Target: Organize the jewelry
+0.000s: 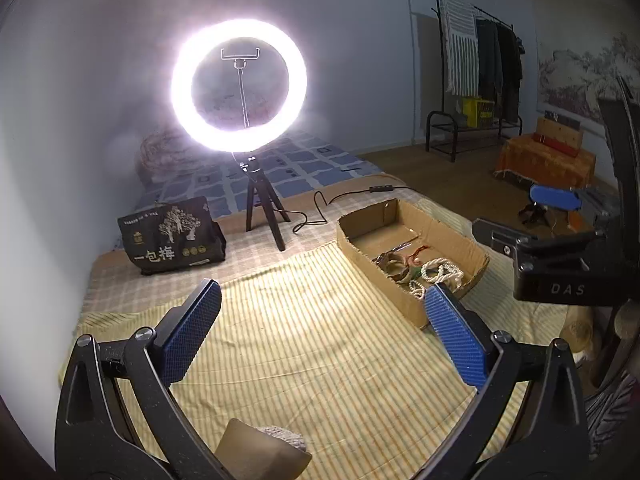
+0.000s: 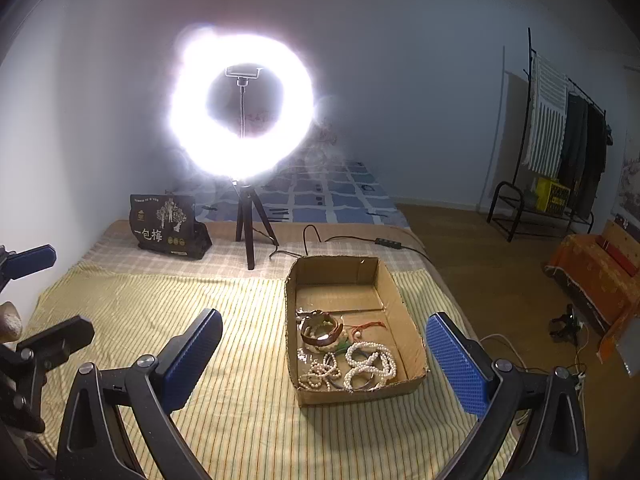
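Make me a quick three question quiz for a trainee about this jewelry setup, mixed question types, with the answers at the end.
1. True or false: all the jewelry in view lies inside the cardboard box.
2. Multiple choice: what do the left gripper and right gripper hold? A) a pearl strand B) a bangle C) nothing
3. Short answer: what stands on a tripod behind the box?

Key
1. True. The pearl strands and the brown bangle are in the box; the striped cloth around it is bare.
2. C. Both are wide open with nothing between the fingers.
3. A lit ring light.
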### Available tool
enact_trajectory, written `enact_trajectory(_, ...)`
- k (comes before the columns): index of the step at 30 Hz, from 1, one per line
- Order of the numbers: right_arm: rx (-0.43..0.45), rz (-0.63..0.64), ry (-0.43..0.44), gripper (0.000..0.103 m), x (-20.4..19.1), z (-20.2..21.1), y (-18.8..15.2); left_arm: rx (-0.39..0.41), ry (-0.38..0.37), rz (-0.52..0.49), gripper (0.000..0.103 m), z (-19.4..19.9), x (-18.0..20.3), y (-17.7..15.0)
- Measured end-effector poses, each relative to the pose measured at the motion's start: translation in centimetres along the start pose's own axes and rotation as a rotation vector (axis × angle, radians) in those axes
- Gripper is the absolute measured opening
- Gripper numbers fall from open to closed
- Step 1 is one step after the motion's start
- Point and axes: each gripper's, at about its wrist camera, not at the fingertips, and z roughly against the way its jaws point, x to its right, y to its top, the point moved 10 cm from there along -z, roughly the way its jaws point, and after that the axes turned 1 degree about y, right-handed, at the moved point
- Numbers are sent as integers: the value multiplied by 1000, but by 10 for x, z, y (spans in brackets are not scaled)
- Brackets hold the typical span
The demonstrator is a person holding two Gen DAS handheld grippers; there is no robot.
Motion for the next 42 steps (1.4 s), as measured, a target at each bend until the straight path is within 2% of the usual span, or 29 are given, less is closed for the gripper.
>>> enact_trajectory(28, -11, 17, -12, 103, 2, -4, -4, -51, -27, 44, 103, -4, -1, -10)
enact_trajectory(42, -15, 23, -10, 103, 3, -4, -5, -47, -20, 39, 103, -4, -1, -10)
